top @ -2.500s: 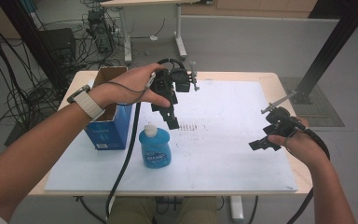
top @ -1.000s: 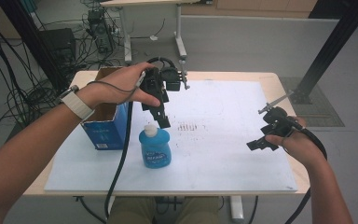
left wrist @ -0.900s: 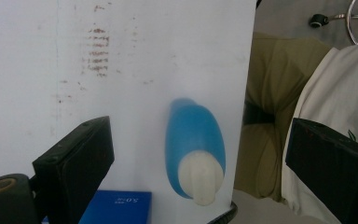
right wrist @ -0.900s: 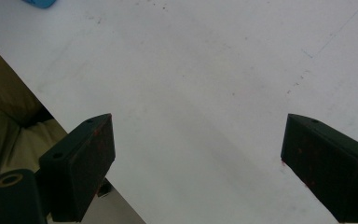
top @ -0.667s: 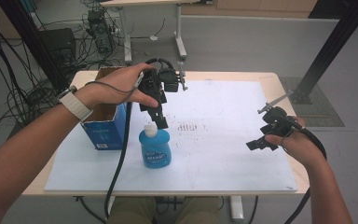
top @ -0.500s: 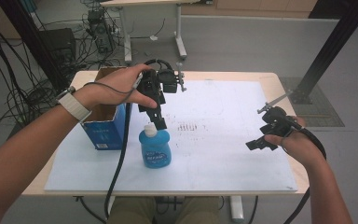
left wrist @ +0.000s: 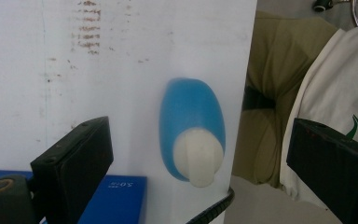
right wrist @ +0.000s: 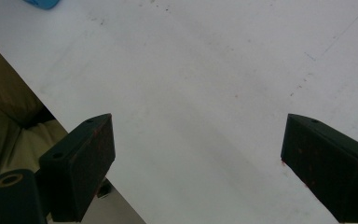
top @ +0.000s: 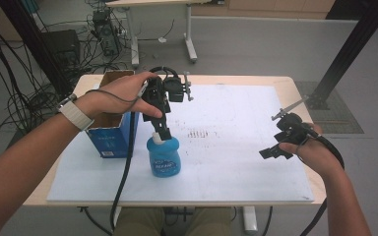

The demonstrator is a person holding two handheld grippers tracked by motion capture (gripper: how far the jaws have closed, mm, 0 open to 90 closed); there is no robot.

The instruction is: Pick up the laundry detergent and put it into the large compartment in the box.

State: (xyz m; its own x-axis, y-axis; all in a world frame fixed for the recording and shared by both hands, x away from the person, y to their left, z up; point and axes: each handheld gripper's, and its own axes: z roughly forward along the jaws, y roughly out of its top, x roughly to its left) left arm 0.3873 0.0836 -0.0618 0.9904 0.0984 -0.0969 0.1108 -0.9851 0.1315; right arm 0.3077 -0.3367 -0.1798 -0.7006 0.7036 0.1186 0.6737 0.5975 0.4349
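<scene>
High view: the left gripper [top: 160,132] hangs over the blue bottle [top: 164,156] near the table's [top: 256,162] front edge beside the blue carton [top: 112,140]; left gripper view: jaws apart, so centre them on its white cap [left wrist: 197,156]; right gripper view: jaws apart, idle.

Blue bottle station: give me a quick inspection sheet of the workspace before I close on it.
Surface: white board on a wooden table, brown specks mid-board.
Job's things: blue bottle upright, white cap on.
Clutter: open blue box beside the bottle.
Grippers: left gripper open, jaws straddling the cap from above; right gripper open over bare board.
Cables: left gripper's cable hangs off the front edge.
Surroundings: desks, cables on the floor.
</scene>
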